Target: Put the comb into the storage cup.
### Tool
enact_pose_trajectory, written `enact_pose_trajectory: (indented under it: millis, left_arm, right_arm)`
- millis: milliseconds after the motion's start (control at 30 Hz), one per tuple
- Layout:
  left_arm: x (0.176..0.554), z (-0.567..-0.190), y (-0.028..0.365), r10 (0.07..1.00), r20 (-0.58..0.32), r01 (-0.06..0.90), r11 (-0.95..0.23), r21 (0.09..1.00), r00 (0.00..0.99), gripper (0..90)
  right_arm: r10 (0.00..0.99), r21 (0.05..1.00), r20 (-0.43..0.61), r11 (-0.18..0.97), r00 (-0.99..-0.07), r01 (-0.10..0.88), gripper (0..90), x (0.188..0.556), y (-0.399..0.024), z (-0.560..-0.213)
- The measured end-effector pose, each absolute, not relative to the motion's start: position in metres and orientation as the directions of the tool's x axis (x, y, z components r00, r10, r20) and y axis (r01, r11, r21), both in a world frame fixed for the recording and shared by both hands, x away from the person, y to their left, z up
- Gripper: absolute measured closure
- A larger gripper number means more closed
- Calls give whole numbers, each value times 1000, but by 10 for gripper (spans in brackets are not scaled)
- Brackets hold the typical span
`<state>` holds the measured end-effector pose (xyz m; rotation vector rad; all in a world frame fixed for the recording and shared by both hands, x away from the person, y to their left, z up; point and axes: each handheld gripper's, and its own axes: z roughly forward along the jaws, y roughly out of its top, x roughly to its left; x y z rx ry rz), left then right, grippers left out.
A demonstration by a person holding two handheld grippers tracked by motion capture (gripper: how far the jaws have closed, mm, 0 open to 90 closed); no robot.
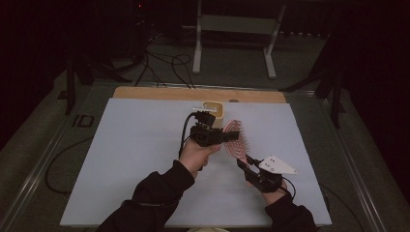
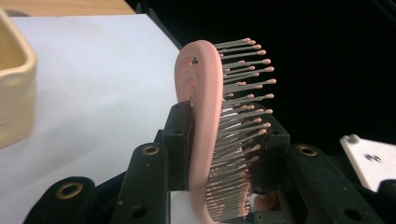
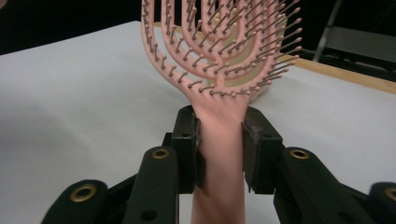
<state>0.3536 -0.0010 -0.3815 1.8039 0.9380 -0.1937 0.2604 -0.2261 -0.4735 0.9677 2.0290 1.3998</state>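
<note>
The pink hairbrush [image 3: 219,56] hangs above the worktop [image 1: 135,145], head clamped by the left hand-held gripper [image 2: 219,154], handle gripped by the right hand-held gripper [image 3: 219,144]. Clamped bristles could bend; opposed pulls might twist it loose.

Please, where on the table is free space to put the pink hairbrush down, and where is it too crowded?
The white sheet lies bare left of the left gripper, out to its left edge. A smaller bare strip runs right of the hairbrush and right gripper. It is crowded in the middle, around the cream cup.
</note>
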Motion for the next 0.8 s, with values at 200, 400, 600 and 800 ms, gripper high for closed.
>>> enact_pose_trajectory:
  millis: [200, 400, 600, 800]
  left_arm:
    - [352, -376, 2, 489, -504, 642, -164, 749, 712, 659]
    - [349, -369, 4, 489, -470, 611, -178, 771, 735, 660]
    - [345, -358, 10, 494, -418, 565, -194, 802, 762, 660]
    - [344, -351, 15, 499, -395, 545, -197, 815, 771, 662]
  right_arm:
    - [756, 939, 22, 210, -655, 274, 422, 260, -226, -473]
    - [725, 932, 42, 221, -687, 289, 246, 261, -224, -474]
    - [670, 925, 87, 221, -737, 311, 117, 262, -226, -475]
    - [652, 920, 101, 226, -751, 320, 93, 263, -226, -477]
